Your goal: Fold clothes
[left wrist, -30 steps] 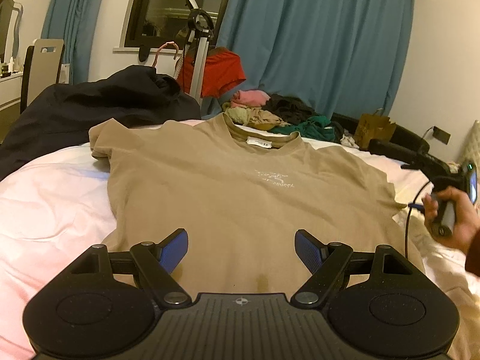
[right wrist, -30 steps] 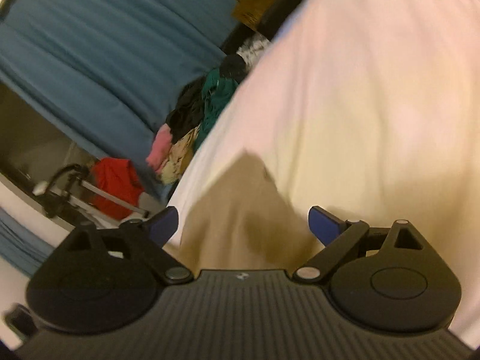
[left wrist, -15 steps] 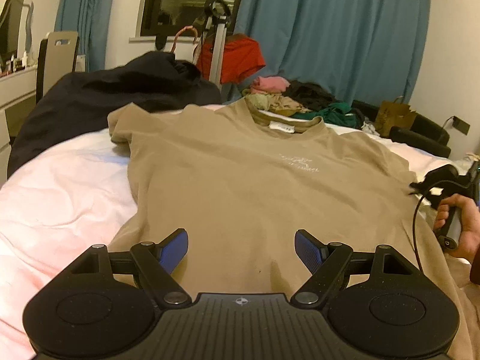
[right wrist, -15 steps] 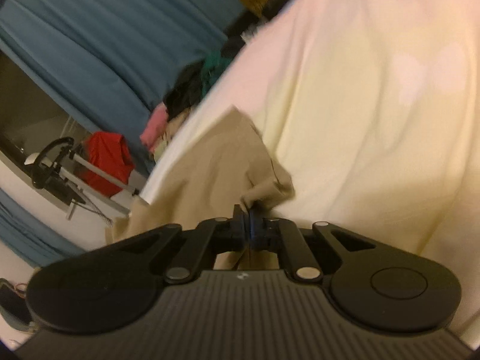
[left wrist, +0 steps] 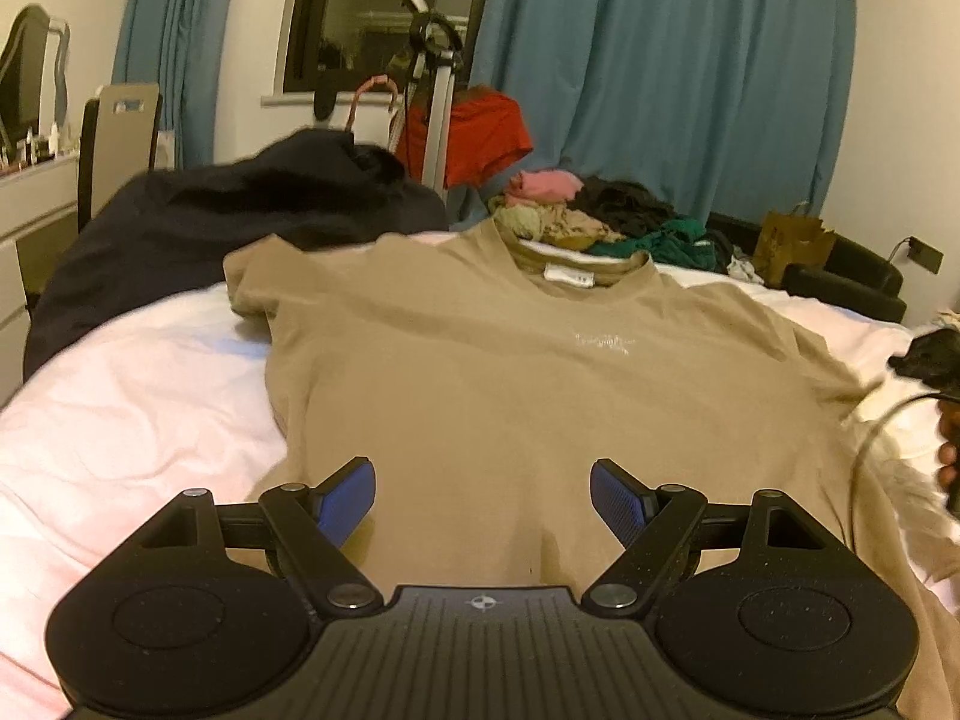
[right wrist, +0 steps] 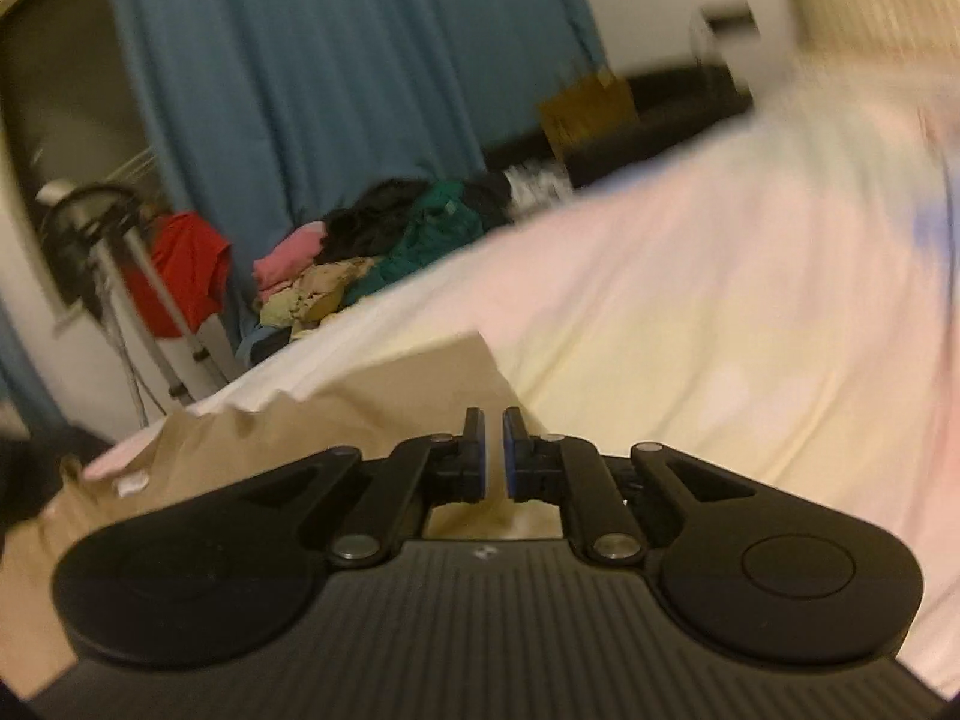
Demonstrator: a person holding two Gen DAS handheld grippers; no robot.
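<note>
A tan T-shirt (left wrist: 480, 372) lies spread face up on the bed, collar at the far side. My left gripper (left wrist: 483, 480) hovers open over its near hem with nothing between the blue pads. In the right wrist view, my right gripper (right wrist: 492, 420) sits over the shirt's right sleeve (right wrist: 360, 408). Its jaws are opening and stand a narrow gap apart. No cloth shows pinched between them. The left wrist view catches the right gripper (left wrist: 924, 354) at the far right edge, by the sleeve tip, with a person's hand (left wrist: 948, 456) below it.
The bed has a pale pink sheet (left wrist: 120, 420). A dark garment (left wrist: 240, 210) is heaped at the back left. A pile of mixed clothes (left wrist: 600, 216) lies behind the collar, with a red garment (left wrist: 486, 132) on a stand and a paper bag (left wrist: 792, 246) beyond.
The right gripper closed on the sleeve edge, then rose, rolled and parted its jaws a little. The left gripper has barely moved and stays open.
</note>
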